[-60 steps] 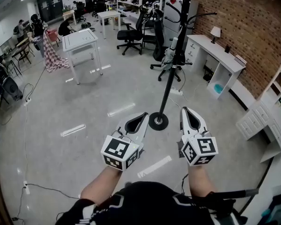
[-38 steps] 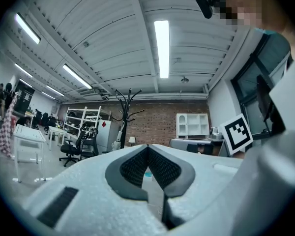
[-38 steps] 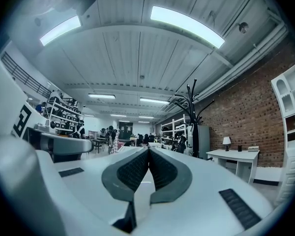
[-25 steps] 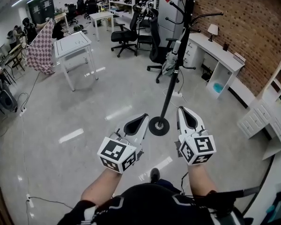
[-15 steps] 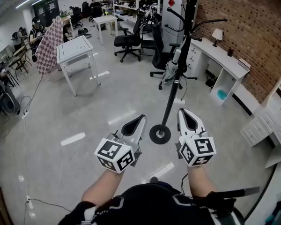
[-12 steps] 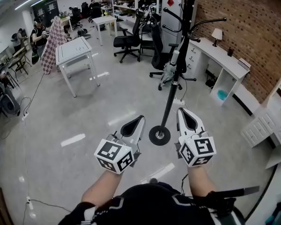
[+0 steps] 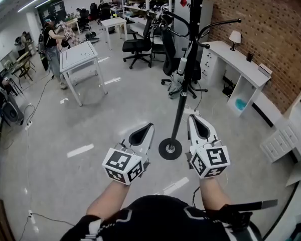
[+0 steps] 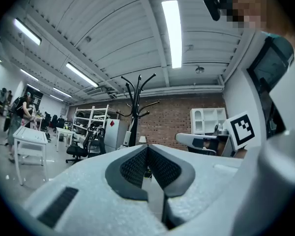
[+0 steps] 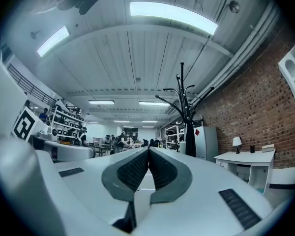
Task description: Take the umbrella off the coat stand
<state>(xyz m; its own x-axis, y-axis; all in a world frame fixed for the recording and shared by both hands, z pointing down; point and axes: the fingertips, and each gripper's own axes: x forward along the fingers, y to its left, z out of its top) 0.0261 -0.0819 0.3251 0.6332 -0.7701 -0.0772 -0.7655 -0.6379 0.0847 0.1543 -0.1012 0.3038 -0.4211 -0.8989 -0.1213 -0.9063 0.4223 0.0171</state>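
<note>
A large open office had a glossy grey floor (image 7: 90,124) and a red brick wall (image 7: 271,24) along the right side. A long white desk (image 7: 226,51) ran along the foot of that wall, with a small table lamp (image 7: 236,35) on it. A white table (image 7: 80,54) stood further left, with black office chairs (image 7: 138,41) and white shelving behind it. A person (image 7: 51,46) stood at the far left of the room.

In the middle of the head view stood a tall black coat stand (image 7: 183,97). Its thin pole rose from a round base (image 7: 170,148) on the floor, and curved hooks spread out at the top. The umbrella (image 7: 177,78), folded up and pale grey and white, hung partway down the stand, close against the left side of the pole, well above the base.

The person's two forearms reached forward from the bottom of the view. The left gripper (image 7: 147,129) was just left of the base. The right gripper (image 7: 193,118) was just right of the pole. Neither touched the stand or the umbrella.

In the left gripper view, the left gripper (image 8: 147,147) had its two ribbed dark pads pressed together at the tip, with nothing between them. The coat stand (image 8: 134,117) and the umbrella (image 8: 128,132) showed ahead of it. In the right gripper view, the right gripper (image 9: 148,150) was likewise closed tip to tip and empty, with the coat stand (image 9: 184,112) ahead and slightly right.
</note>
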